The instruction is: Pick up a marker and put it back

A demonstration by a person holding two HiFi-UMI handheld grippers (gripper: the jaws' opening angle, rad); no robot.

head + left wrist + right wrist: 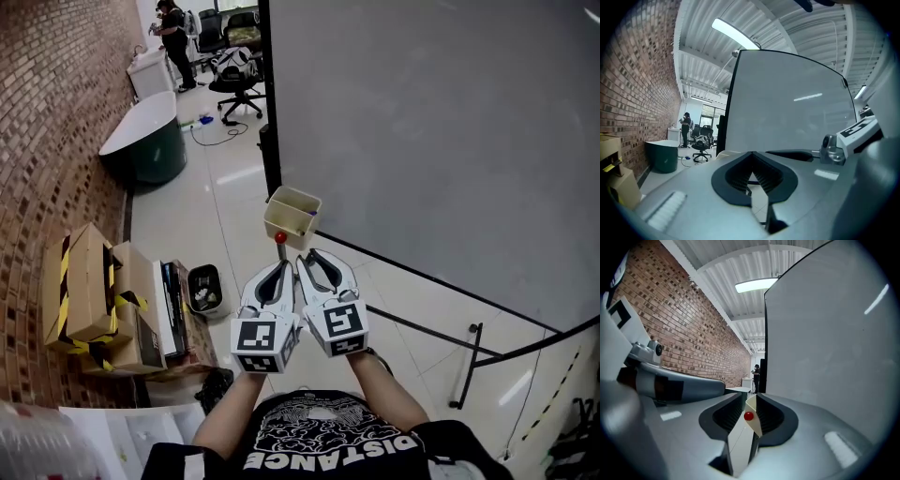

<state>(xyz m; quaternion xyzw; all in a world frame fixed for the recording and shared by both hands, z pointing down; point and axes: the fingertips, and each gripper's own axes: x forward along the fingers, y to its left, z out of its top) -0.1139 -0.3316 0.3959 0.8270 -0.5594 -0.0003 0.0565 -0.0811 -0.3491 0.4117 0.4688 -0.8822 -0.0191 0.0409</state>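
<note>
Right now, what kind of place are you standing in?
Probably an office or workshop space: a big whiteboard stands in front, office chairs sit at the far end, and cardboard boxes are stacked along the brick wall.

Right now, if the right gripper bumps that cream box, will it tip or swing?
The cream box looks thin-walled and open-topped, so probably light and easily jolted. It seems to hang off the edge of the whiteboard, its mount hidden, so a push might swing or dislodge it.
</note>
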